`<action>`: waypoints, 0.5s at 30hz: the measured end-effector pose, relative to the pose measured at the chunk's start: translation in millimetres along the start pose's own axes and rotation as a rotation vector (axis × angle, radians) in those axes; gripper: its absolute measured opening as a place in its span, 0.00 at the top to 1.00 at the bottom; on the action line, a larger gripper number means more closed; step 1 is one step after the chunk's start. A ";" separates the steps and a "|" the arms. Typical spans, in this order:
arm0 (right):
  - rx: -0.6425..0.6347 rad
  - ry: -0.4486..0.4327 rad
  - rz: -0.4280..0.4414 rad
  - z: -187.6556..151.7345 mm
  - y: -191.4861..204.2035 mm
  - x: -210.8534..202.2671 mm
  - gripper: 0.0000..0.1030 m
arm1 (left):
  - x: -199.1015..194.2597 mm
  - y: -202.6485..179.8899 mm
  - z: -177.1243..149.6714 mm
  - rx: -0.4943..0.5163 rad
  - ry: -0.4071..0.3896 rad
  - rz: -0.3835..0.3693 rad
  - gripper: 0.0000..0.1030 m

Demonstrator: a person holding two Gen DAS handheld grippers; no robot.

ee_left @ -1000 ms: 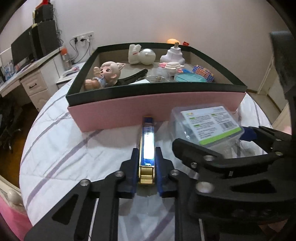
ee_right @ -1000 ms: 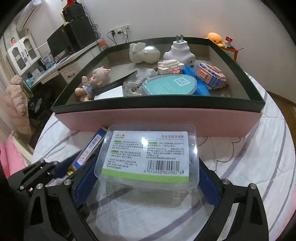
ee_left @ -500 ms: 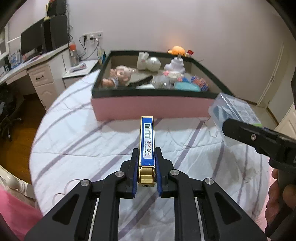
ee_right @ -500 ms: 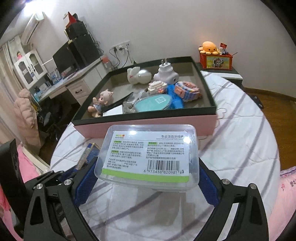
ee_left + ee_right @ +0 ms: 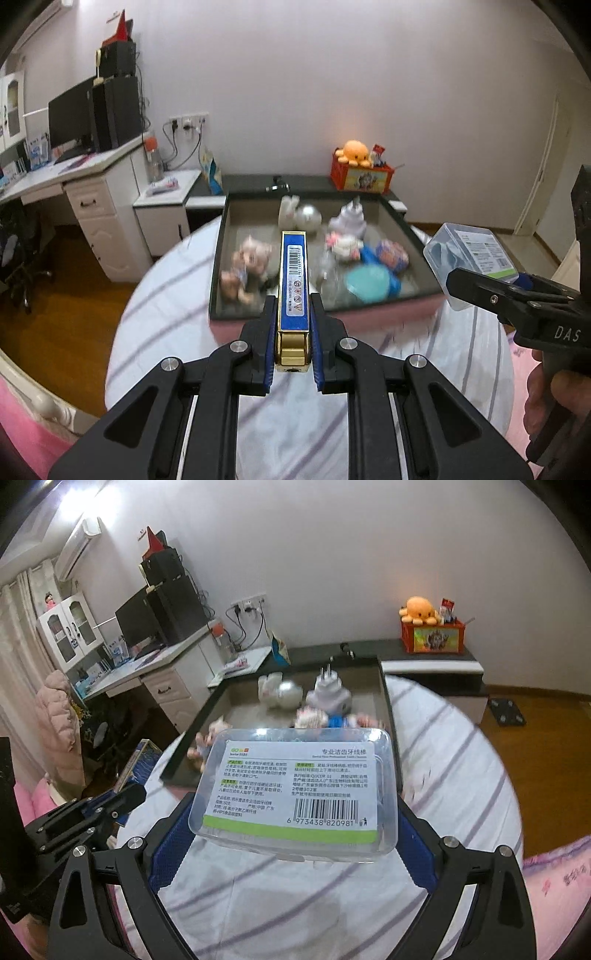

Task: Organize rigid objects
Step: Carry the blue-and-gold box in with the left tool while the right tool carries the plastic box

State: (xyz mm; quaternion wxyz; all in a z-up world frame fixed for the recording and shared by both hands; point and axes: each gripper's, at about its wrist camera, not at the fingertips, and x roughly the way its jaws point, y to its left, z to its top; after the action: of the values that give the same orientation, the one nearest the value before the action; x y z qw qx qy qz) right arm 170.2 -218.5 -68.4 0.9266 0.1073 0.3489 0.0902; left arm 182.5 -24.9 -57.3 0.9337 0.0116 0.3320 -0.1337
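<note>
Left gripper [image 5: 293, 328]: clamping tight on the gold base of a slim blue-and-gold lighter [image 5: 293, 280], blue pads pressing both narrow sides.
Lighter position: jutting straight ahead beyond the fingertips, hanging in the air over the near edge of the tray [image 5: 413, 229].
Right gripper [image 5: 291, 834]: spreading wide yet gripping a clear plastic floss-pick box [image 5: 299, 790] by its two short ends, label facing up.
Box position: sitting between the fingers and reaching past them, hovering above the striped bedsheet [image 5: 461, 746] just short of the tray.
Tray contents: holding a doll [image 5: 245, 264], a white plug adapter [image 5: 328, 694], a teal disc [image 5: 367, 282] and other small toys, all blurring.
Lighter handling: likely proving light, stiff and smooth-sided; gripping low near the metal base looking sound, though risking a slide if loosened.
Box handling: likely proving light, with thin walls flexing under squeeze and a slick surface; holding at the stiffer end walls looking safest.
Free space: appearing mostly along the tray's near and left side.
</note>
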 end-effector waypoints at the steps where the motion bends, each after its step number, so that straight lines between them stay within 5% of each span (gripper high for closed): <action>1: -0.004 -0.003 0.000 5.1 0.1 1.2 0.06 | 5.7 1.1 9.8 -0.001 -0.004 -0.001 0.85; 15: -0.094 0.088 -0.040 73.1 -4.2 97.4 0.06 | 129.4 25.2 72.8 -0.062 0.118 -0.043 0.85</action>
State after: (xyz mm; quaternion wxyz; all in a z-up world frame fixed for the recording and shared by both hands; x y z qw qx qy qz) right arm 291.4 -208.9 -77.0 0.9159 0.0527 0.3869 0.0925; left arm 330.1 -39.9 -82.9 0.9093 -0.0164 0.3907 -0.1425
